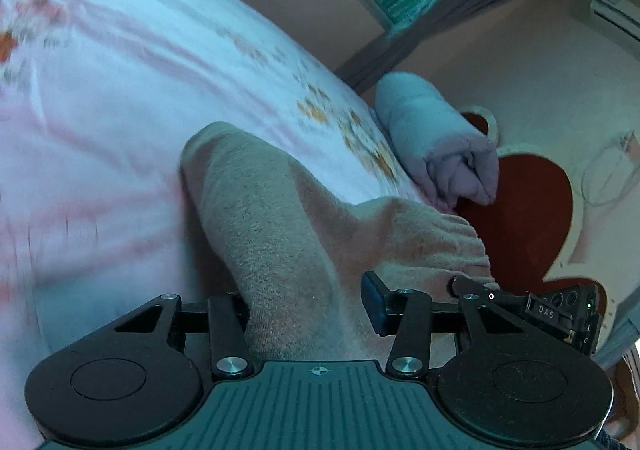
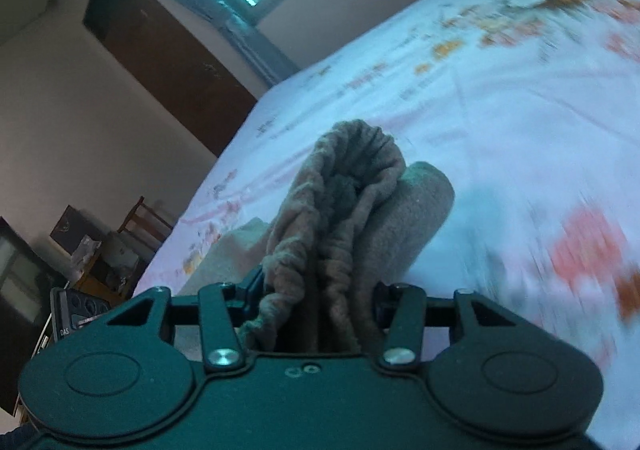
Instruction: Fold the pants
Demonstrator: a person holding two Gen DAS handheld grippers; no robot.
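The beige fleece pants [image 1: 272,209] lie partly raised off the flowered bed sheet [image 1: 100,109]. In the left wrist view a thick fold runs back between the fingers of my left gripper [image 1: 304,302], which is shut on it; the cloth hides the left finger. My right gripper [image 1: 560,310] shows at the right, at the gathered edge. In the right wrist view the bunched elastic waistband [image 2: 352,185] stands up between the fingers of my right gripper [image 2: 318,298], which is shut on it. The left gripper's body [image 2: 76,314] peeks in at the left edge.
A rolled lilac blanket [image 1: 436,137] lies at the bed's far edge against a red heart-shaped headboard [image 1: 528,217]. Past the bed in the right wrist view are a brown wardrobe [image 2: 160,49], a wooden chair [image 2: 136,226] and clutter. The sheet [image 2: 500,129] spreads wide to the right.
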